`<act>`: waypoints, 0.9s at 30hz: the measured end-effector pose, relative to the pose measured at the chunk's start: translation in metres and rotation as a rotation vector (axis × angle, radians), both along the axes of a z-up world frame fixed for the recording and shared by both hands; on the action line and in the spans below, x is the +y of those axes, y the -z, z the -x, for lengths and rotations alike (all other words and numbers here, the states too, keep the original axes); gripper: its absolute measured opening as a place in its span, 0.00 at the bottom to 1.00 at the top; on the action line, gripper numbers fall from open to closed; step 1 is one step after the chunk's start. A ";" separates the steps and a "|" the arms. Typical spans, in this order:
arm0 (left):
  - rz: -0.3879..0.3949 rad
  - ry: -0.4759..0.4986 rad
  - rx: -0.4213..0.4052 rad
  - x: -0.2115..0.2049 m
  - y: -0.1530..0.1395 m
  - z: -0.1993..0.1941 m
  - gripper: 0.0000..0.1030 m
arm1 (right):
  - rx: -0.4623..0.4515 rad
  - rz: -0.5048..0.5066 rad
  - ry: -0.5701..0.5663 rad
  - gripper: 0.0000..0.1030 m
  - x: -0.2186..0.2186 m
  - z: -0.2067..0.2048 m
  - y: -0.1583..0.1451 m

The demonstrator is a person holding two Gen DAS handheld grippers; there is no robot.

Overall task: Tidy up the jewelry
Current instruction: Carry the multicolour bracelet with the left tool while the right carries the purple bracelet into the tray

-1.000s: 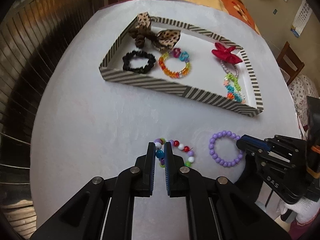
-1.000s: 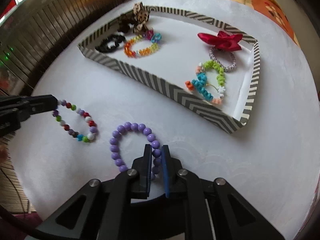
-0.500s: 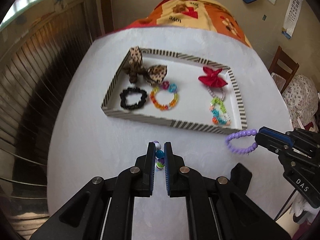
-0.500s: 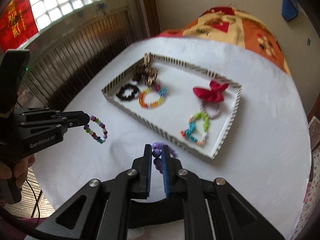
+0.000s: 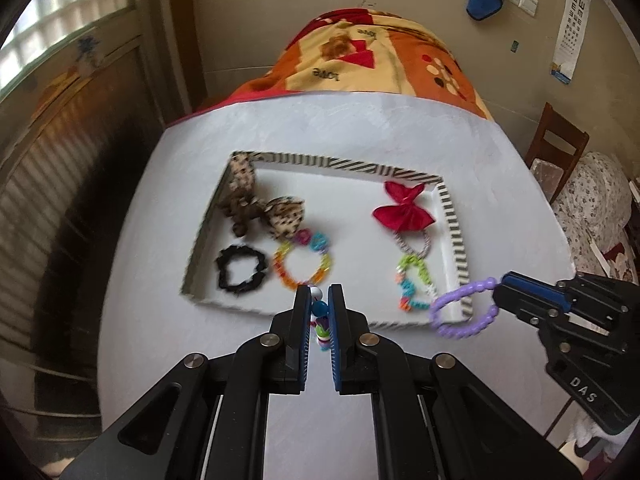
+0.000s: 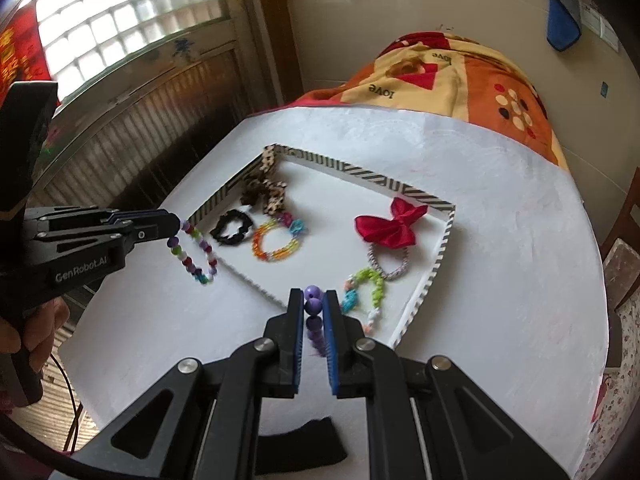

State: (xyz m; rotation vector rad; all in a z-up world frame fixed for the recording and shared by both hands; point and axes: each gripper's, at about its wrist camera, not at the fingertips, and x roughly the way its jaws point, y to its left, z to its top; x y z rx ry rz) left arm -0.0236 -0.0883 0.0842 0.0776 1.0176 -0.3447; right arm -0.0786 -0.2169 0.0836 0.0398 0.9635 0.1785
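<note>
Mixed-bead bracelet pinched in jaws of left gripper, dangling clear of the white bench, just outside the tray's near-left wall. Purple bracelet clamped in jaws of right gripper, hanging in the air over the tray's near-right corner. Both sets of jaws pressed tight on beads, only a narrow slit between the blue pads.

Striped tray resting mid-bench, holding: leopard bow in the far-left corner, black scrunchie in front of it, orange bead ring just beside the scrunchie, red bow on the far-right side, grey hair tie touching the red bow, green-and-blue bracelet nearer the front wall.

Hand wrapped round the left gripper's grip, at the left edge of the right wrist view. Orange patterned blanket beyond the bench's far edge. Wooden chair off to the right.
</note>
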 end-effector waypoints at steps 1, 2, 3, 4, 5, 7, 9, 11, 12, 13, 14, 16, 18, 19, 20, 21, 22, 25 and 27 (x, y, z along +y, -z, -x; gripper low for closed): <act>0.003 0.006 0.001 -0.004 0.001 -0.002 0.00 | 0.001 -0.003 0.005 0.09 -0.002 -0.003 0.000; 0.010 0.013 0.008 -0.010 0.004 -0.006 0.00 | 0.004 -0.008 0.014 0.09 -0.006 -0.009 0.001; 0.020 0.018 0.020 -0.015 0.008 -0.010 0.00 | 0.006 -0.009 0.020 0.09 -0.008 -0.013 0.002; 0.028 0.022 0.031 -0.019 0.011 -0.013 0.00 | 0.008 -0.011 0.026 0.09 -0.011 -0.018 0.002; 0.037 0.027 0.047 -0.024 0.017 -0.017 0.00 | 0.011 -0.013 0.031 0.09 -0.013 -0.022 0.004; 0.032 0.027 0.065 -0.030 0.030 -0.024 0.00 | 0.019 -0.019 0.041 0.09 -0.015 -0.030 0.007; 0.022 0.018 0.101 -0.032 0.047 -0.033 0.00 | 0.029 -0.024 0.047 0.09 -0.017 -0.043 0.011; 0.003 0.004 0.128 -0.030 0.063 -0.040 0.00 | 0.039 -0.028 0.046 0.09 -0.016 -0.054 0.016; -0.009 -0.006 0.139 -0.026 0.071 -0.043 0.00 | 0.043 -0.031 0.044 0.09 -0.015 -0.060 0.018; -0.014 -0.012 0.148 -0.023 0.075 -0.045 0.00 | 0.048 -0.035 0.041 0.09 -0.014 -0.066 0.021; -0.018 -0.023 0.163 -0.018 0.082 -0.048 0.00 | 0.053 -0.042 0.037 0.09 -0.013 -0.072 0.023; -0.024 -0.039 0.186 -0.009 0.092 -0.052 0.00 | 0.062 -0.058 0.027 0.09 -0.009 -0.086 0.028; -0.029 -0.053 0.202 -0.001 0.100 -0.055 0.00 | 0.070 -0.067 0.018 0.09 -0.004 -0.098 0.032; -0.029 -0.057 0.208 0.002 0.102 -0.056 0.00 | 0.074 -0.071 0.010 0.09 -0.001 -0.107 0.035; -0.026 -0.062 0.217 0.005 0.105 -0.057 0.00 | 0.079 -0.072 0.005 0.09 0.002 -0.115 0.039; -0.024 -0.064 0.223 0.006 0.108 -0.059 0.00 | 0.086 -0.072 0.004 0.09 0.004 -0.123 0.044; -0.023 -0.066 0.226 0.008 0.109 -0.059 0.00 | 0.096 -0.071 0.006 0.09 0.005 -0.131 0.050; -0.012 -0.066 0.232 0.009 0.111 -0.062 0.00 | 0.125 -0.071 0.022 0.10 0.000 -0.151 0.066; -0.007 -0.065 0.231 0.008 0.112 -0.063 0.00 | 0.152 -0.088 0.043 0.10 -0.007 -0.167 0.080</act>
